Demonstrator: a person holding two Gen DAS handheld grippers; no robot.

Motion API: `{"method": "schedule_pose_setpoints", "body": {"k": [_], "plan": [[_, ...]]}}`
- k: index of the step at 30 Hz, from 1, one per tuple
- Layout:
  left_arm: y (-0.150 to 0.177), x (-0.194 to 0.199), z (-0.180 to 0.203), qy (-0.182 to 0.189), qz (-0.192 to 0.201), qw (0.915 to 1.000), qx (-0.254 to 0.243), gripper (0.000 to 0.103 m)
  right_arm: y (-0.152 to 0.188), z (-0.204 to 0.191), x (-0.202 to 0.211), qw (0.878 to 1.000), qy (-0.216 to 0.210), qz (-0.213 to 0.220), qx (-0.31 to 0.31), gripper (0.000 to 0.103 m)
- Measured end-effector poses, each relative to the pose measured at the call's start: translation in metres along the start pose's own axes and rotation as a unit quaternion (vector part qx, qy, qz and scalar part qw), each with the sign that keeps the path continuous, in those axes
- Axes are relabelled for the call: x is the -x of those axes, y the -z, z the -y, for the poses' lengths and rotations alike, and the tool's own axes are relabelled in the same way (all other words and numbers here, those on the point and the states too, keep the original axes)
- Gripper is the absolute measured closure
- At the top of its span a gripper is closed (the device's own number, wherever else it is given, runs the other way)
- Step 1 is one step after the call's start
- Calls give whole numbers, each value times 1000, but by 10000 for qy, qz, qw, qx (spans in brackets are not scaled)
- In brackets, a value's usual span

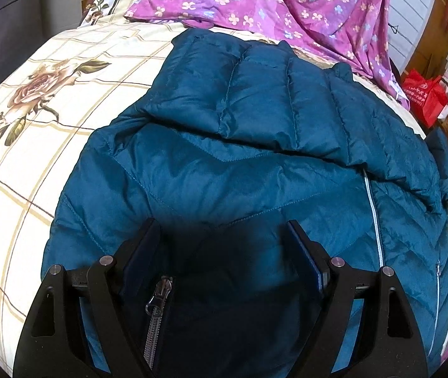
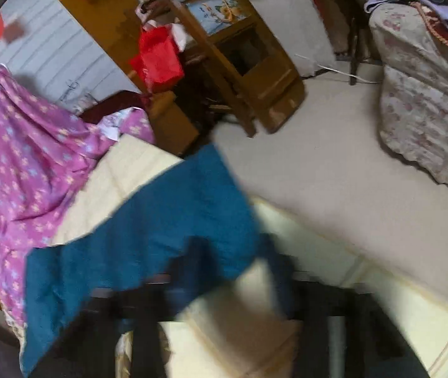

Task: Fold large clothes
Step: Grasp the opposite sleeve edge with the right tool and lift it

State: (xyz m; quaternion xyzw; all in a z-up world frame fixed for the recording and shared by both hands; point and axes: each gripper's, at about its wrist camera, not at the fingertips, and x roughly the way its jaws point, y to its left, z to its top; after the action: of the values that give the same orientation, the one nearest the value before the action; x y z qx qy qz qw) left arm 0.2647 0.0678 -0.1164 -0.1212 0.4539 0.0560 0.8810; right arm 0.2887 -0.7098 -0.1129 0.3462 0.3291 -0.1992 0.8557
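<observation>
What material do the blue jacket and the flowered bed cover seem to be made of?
Blue jacket: likely nylon or polyester shell, padded; it has a slight sheen, stitched quilting lines and puffy panels. Bed cover: probably matte woven cotton or a blend; it looks flat, with printed roses and a grid.

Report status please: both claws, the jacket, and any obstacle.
Left claw open over teal jacket. Right claw blurred, state unclear. Purple floral cloth beside jacket on bed.

A cream rose-print bedsheet (image 1: pixel 28 100) and purple floral cloth (image 1: pixel 286 6) cover the bed, beside a pale floor (image 2: pixel 334 145), wooden chair (image 2: pixel 239 63), red bag (image 2: pixel 157 56) and white panelled wall (image 2: pixel 60 53).
</observation>
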Motion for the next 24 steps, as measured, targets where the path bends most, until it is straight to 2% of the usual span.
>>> {"method": "schedule_pose_setpoints", "body": {"k": [1, 2, 9, 12, 17, 20, 24], "plan": [[0, 0, 0, -2, -5, 10000, -2, 22, -1, 7, 1, 10000, -7, -26, -54, 94], [0, 0, 0, -1, -10, 10000, 3, 22, 0, 13, 5, 10000, -59, 6, -78, 95], [1, 1, -2, 76, -67, 9999, 117, 22, 9, 6, 53, 9977, -434, 500, 160, 96], [2, 3, -2, 99, -104, 9998, 157, 22, 10, -16, 75, 9956, -588, 551, 473, 97], [2, 6, -2, 154, -154, 9996, 163, 22, 18, -67, 102, 9890, -557, 571, 1245, 97], [1, 8, -3, 190, -189, 9995, 170, 22, 33, -102, 110, 9824, -776, 572, 1602, 97], [-2, 10, -7, 236, -209, 9993, 224, 22, 69, -151, 107, 9721, -1328, 424, 1888, 97]]}}
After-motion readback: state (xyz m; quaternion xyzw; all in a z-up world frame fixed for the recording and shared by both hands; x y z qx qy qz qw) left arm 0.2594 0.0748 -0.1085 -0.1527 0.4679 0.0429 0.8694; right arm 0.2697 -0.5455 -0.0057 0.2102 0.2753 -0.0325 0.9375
